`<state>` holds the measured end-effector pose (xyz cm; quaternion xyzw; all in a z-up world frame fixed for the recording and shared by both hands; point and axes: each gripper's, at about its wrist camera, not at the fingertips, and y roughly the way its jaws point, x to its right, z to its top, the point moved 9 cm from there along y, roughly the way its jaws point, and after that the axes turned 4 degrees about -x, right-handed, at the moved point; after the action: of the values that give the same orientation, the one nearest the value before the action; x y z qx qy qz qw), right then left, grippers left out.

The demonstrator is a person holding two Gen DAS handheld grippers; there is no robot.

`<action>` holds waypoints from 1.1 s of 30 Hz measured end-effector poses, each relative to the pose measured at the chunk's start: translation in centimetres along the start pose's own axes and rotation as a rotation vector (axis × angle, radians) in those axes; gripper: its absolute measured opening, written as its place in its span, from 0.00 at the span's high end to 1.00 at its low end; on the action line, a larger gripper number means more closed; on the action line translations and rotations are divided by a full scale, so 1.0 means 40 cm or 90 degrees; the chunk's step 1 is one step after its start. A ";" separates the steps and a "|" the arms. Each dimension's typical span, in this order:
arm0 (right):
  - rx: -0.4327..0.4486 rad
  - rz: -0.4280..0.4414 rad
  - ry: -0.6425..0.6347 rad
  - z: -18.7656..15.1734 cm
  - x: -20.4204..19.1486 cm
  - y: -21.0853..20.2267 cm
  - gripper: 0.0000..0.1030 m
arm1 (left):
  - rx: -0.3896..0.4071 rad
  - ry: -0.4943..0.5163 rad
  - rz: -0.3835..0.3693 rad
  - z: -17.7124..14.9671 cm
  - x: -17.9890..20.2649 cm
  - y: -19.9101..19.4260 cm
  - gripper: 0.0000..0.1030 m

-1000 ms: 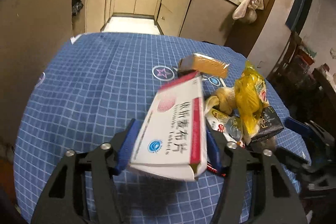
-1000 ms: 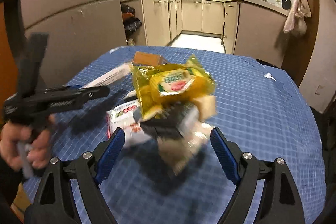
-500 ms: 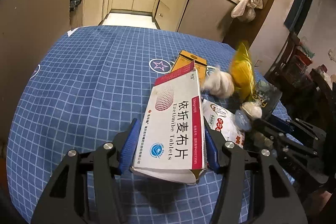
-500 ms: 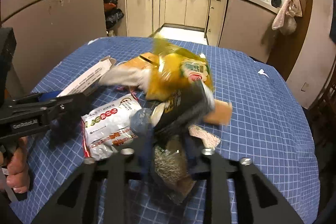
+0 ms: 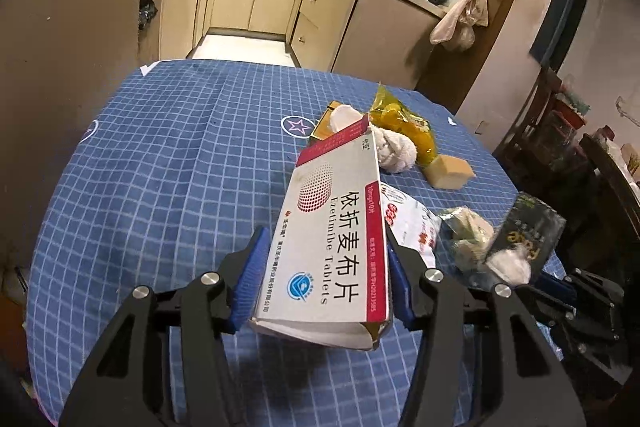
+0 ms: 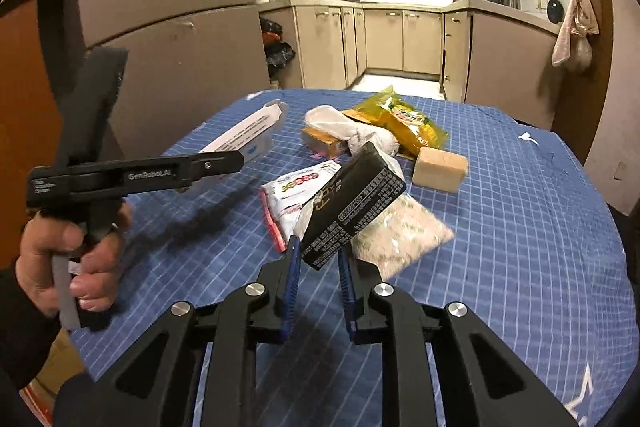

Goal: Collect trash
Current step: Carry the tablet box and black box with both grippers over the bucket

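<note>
A white and red tablet box [image 5: 336,227] hangs above the blue checked table [image 5: 160,167] between the blue pads of my left gripper [image 5: 326,239], whose jaws are closing on it. From the right wrist view the same box [image 6: 248,135] sticks out past the left gripper [image 6: 238,161], held by a hand [image 6: 60,259]. My right gripper [image 6: 318,249] is shut on the lower end of a black packet [image 6: 356,199], tilted up off the cloth. The left wrist view shows that packet [image 5: 524,231] at the far right.
Loose on the cloth lie a yellow snack bag [image 6: 404,123], crumpled white tissue [image 6: 348,127], an orange box [image 6: 320,141], a tan block [image 6: 440,165], a white and red sachet [image 6: 296,195] and a clear bag of grains [image 6: 404,231]. Cabinets stand beyond the table.
My right gripper went from wide open around the pile to shut on the black packet and drew back. The yellow bag and tan block now lie apart on the cloth. The left gripper keeps the box.
</note>
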<state>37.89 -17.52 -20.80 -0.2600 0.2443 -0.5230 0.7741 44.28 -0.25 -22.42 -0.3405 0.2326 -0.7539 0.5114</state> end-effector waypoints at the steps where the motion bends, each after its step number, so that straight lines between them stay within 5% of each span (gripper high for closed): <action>1: 0.006 -0.006 0.003 -0.004 -0.001 -0.015 0.81 | 0.004 -0.002 0.005 -0.004 0.000 -0.007 0.50; 9: 0.062 -0.083 0.004 -0.001 0.030 -0.136 0.82 | 0.050 -0.002 0.024 -0.038 0.041 -0.097 0.50; 14: 0.081 -0.132 0.019 -0.024 0.080 -0.246 0.82 | 0.067 0.019 -0.013 -0.058 0.139 -0.156 0.50; 33: 0.102 -0.417 0.160 -0.354 0.446 -0.852 0.82 | 0.018 0.163 -0.296 -0.254 0.885 -0.222 0.50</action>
<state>11.38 -47.15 -10.81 -0.1967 0.1993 -0.7888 0.5472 22.52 -29.87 -13.16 -0.2795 0.2006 -0.8912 0.2956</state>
